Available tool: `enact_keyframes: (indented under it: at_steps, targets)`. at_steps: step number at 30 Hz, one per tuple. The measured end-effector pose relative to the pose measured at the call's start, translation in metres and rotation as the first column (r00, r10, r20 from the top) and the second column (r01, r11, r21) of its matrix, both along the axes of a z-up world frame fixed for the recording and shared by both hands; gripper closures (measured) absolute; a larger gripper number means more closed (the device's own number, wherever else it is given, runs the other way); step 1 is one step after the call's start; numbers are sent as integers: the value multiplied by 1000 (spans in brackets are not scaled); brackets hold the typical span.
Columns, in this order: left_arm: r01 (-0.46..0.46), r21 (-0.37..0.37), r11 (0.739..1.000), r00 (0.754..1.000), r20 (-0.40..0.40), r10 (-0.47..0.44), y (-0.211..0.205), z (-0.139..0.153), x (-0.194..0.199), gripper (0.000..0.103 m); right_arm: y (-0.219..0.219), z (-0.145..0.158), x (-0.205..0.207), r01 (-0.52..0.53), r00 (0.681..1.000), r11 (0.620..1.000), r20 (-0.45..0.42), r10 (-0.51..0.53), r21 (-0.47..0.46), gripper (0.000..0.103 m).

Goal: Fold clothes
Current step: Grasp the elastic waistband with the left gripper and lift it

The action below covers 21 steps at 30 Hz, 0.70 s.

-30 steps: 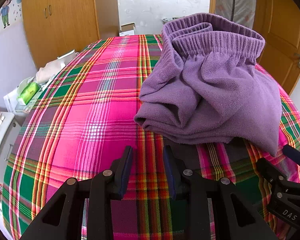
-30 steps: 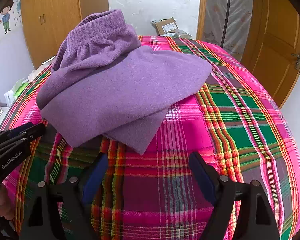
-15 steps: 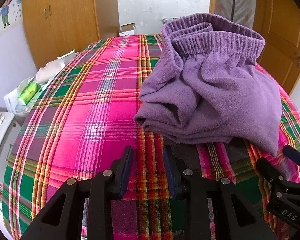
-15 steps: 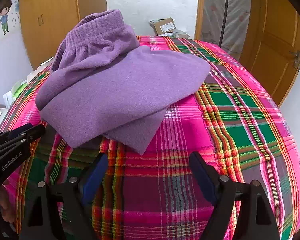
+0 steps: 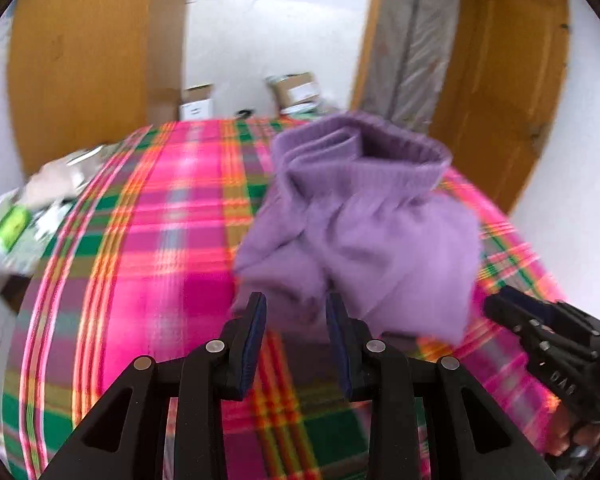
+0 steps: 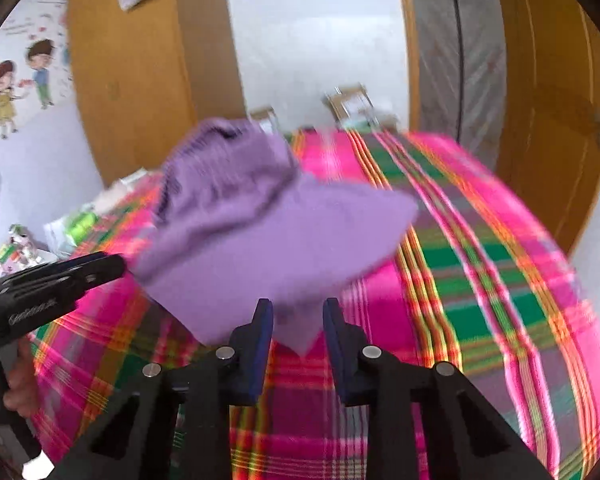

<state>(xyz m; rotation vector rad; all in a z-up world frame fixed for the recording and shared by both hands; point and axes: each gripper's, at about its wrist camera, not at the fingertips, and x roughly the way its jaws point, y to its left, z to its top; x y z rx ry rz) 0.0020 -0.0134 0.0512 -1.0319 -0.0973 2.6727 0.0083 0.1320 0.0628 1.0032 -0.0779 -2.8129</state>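
Purple fleece garment [image 5: 364, 240] is lying bunched in a rough folded stack on the plaid bed [image 5: 148, 240], ribbed waistband [image 5: 384, 160] at the far end. Left claw [image 5: 294, 312] is sitting narrowly parted at the near left fold; right claw [image 6: 298, 316] is likewise narrowly parted around the near corner tip. Whether either is pinching cloth: cannot tell, frames blurring. Fabric is looking soft, light, floppy, likely sagging if lifted, so corners or waistband are seeming the best holds. Bed is offering open room left and right; edges dropping away nearby.
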Motion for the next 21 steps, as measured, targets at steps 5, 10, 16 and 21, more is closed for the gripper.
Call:
enact_keyframes:
  at_steps: [5, 10, 16, 21]
  targets:
    - [123, 28, 992, 984, 124, -126, 17, -3, -27, 71, -14, -1, 2, -114, 993, 993, -6, 114, -7, 69]
    - [134, 63, 989, 974, 175, -144, 17, -2, -46, 71, -36, -17, 0, -230, 973, 973, 21, 229, 35, 53]
    - [120, 56, 991, 957, 259, -130, 32, -5, -61, 71, -41, -32, -17, -189, 981, 977, 51, 185, 94, 60]
    - [67, 166, 984, 926, 358, -124, 30, -15, -76, 76, -33, -30, -12, -197, 980, 978, 45, 194, 74, 90]
